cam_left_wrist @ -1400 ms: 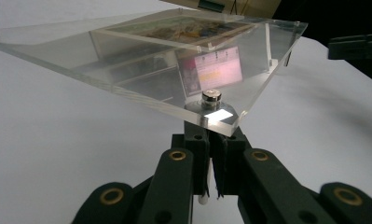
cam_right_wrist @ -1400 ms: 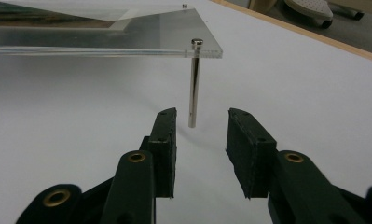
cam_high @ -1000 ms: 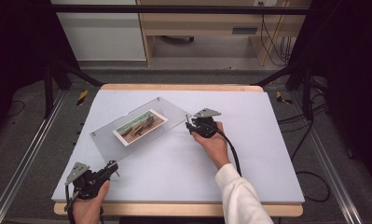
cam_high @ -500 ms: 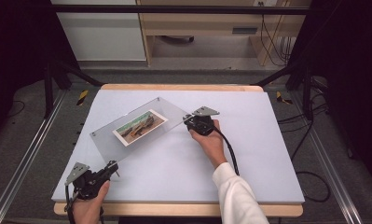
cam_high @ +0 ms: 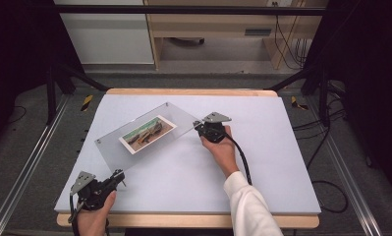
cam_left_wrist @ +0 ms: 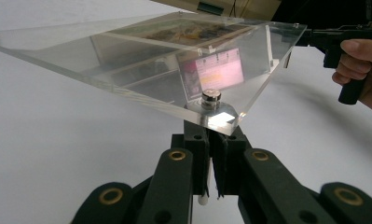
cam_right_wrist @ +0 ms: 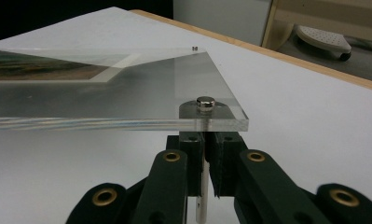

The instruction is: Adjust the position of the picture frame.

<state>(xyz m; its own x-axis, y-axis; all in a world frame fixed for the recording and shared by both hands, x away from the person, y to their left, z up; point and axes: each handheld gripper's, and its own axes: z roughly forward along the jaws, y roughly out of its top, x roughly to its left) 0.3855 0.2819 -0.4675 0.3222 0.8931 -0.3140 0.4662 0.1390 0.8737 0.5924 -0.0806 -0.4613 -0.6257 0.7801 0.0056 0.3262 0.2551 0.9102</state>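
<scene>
A clear acrylic plate (cam_high: 183, 123) with a landscape photo (cam_high: 148, 133) under it stands a little above the white table. Its corners carry small metal studs. My left gripper (cam_high: 119, 174) sits at the plate's near-left corner. In the left gripper view its jaws (cam_left_wrist: 210, 140) are shut on the thin post below the stud (cam_left_wrist: 211, 97). My right gripper (cam_high: 197, 125) is at the plate's right corner. Its jaws (cam_right_wrist: 205, 140) have just been closing and now pinch the metal post (cam_right_wrist: 201, 186) under the stud (cam_right_wrist: 205, 103). The right gripper (cam_left_wrist: 309, 37) also appears far off in the left gripper view.
The white tabletop (cam_high: 262, 162) has a wooden edge (cam_high: 193, 92) at the back and front. Black frame posts and metal rails (cam_high: 21, 172) flank the table. Cables (cam_high: 326, 191) lie on the floor at the right.
The right gripper has edged slightly left, up to the plate's right corner. The left hand and the plate have stayed put.
</scene>
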